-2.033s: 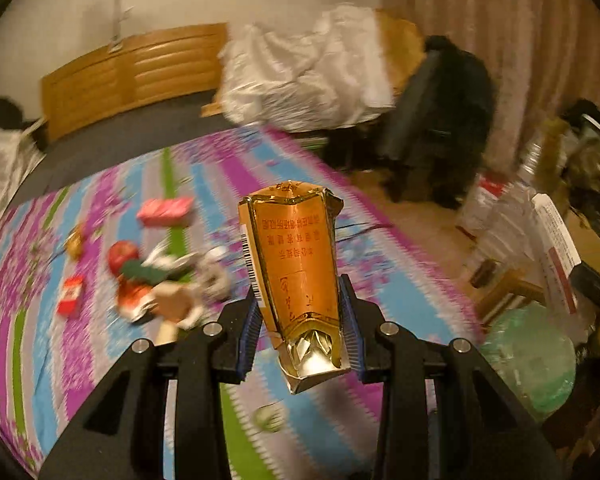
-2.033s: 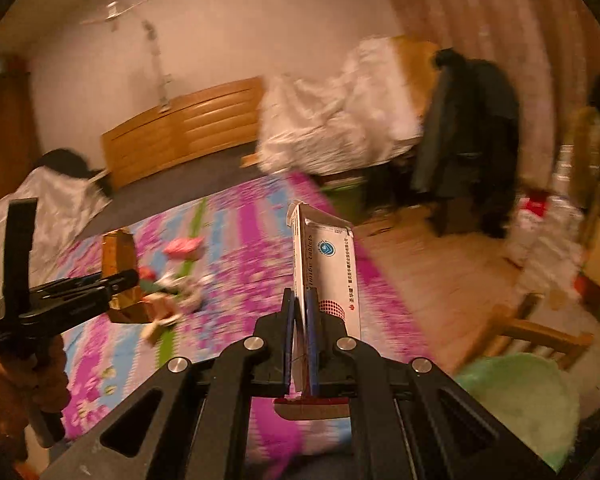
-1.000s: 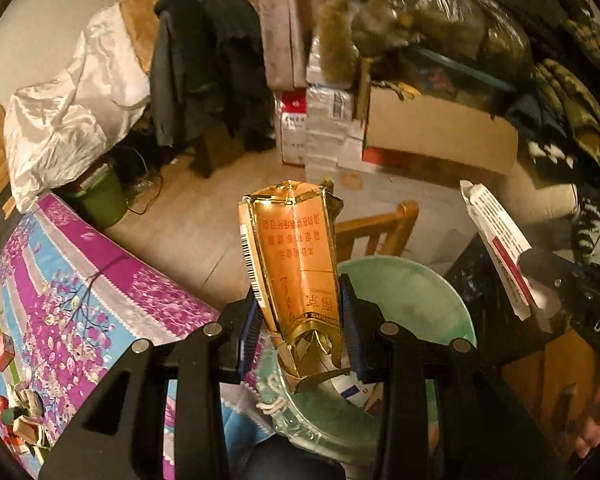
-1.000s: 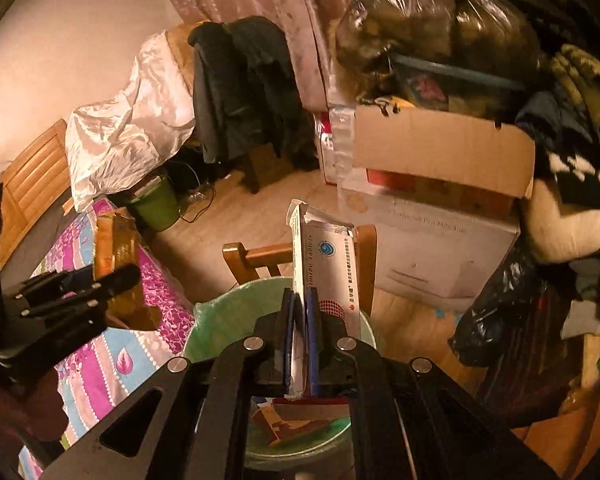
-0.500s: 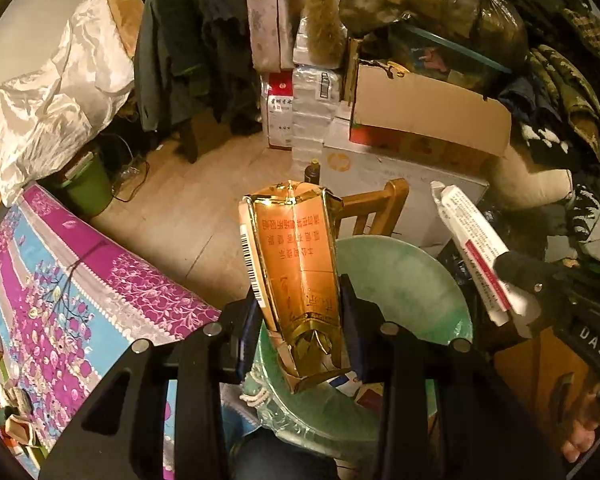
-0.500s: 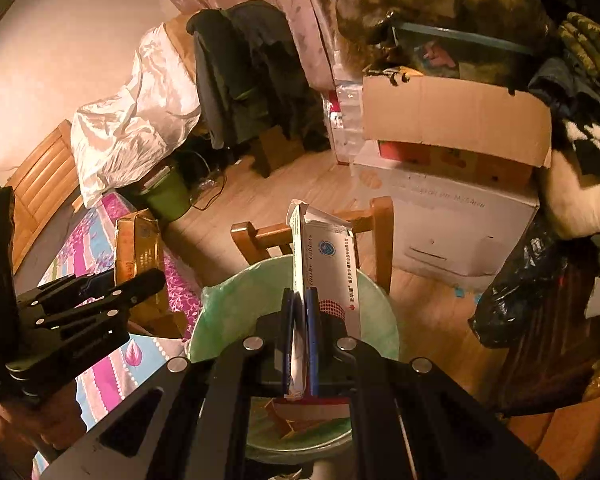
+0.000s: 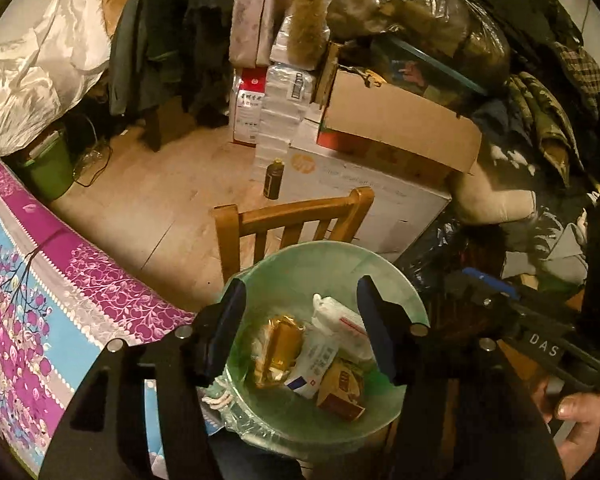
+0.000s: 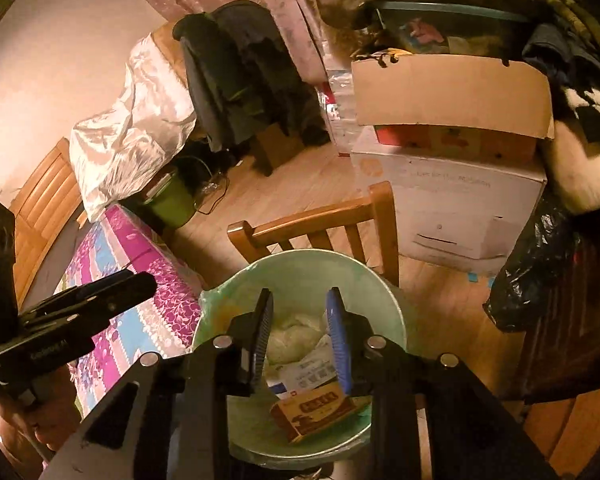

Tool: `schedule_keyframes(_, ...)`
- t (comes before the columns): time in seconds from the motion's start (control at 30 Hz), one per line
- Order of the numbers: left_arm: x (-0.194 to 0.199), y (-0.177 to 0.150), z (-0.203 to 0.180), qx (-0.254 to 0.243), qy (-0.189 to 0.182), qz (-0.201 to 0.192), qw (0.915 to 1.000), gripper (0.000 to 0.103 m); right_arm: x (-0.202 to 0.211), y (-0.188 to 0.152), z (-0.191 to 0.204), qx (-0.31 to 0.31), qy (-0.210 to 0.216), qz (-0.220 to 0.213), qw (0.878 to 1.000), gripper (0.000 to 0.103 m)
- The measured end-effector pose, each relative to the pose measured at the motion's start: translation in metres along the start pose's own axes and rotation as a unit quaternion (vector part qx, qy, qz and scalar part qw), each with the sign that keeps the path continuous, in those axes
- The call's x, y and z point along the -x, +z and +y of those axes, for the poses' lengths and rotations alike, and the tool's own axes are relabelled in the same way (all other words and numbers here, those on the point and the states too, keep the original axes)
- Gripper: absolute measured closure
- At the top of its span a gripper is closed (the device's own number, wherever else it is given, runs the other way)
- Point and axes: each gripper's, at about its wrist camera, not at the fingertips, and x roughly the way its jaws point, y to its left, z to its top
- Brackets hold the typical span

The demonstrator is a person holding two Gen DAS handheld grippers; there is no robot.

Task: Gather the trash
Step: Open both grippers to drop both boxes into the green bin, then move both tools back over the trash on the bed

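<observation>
In the green-lined bin (image 7: 396, 276), a crumpled gold packet (image 7: 278, 350).

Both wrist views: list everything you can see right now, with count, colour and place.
trash bin: one, pale green liner, below both grippers
gold pack: one, gold, in the bin
white carton: one, white with red, in the bin
brown box: one, brown, in the bin
wooden chair: one, brown, behind the bin
bedspread: one, purple and blue, left of the bin
green bucket: one, green, on the floor
cardboard boxes: several, brown and white, stacked behind the chair
left gripper: black, jaws just opened, nothing between them
right gripper: black, jaws just opened, nothing between them
hand: one, holding the right gripper
</observation>
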Motion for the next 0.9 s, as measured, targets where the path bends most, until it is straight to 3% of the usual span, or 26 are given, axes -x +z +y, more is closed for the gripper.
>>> schedule_keyframes(0.27, 0.008, -0.007, 0.004, -0.004, 0.019, -0.005, 0.9998, 0.047, 0.010, 0.000, 0.016, 0.021, 0.014, -0.018, 1.000, 0.073)
schedule_keyframes(0.47, 0.031, -0.028, 0.033, 0.009, 0.088, -0.039, 0.9953, 0.044, 0.025, -0.006, 0.056, 0.067, 0.035, -0.063, 0.995, 0.073)
schedule_keyframes(0.63, 0.059, -0.062, 0.086, 0.065, 0.179, -0.072, 0.9790, 0.044, 0.034, -0.016, 0.097, 0.092, 0.056, -0.113, 0.988, 0.069)
schedule_keyframes(0.8, 0.092, -0.108, 0.144, 0.127, 0.257, -0.083, 0.9546, 0.043, 0.033, -0.035, 0.152, 0.128, 0.071, -0.145, 0.979, 0.062)
schedule_keyframes(0.9, 0.116, -0.144, 0.180, 0.175, 0.285, -0.078, 0.9391, 0.043, 0.022, -0.053, 0.196, 0.162, 0.097, -0.140, 0.972, 0.056)
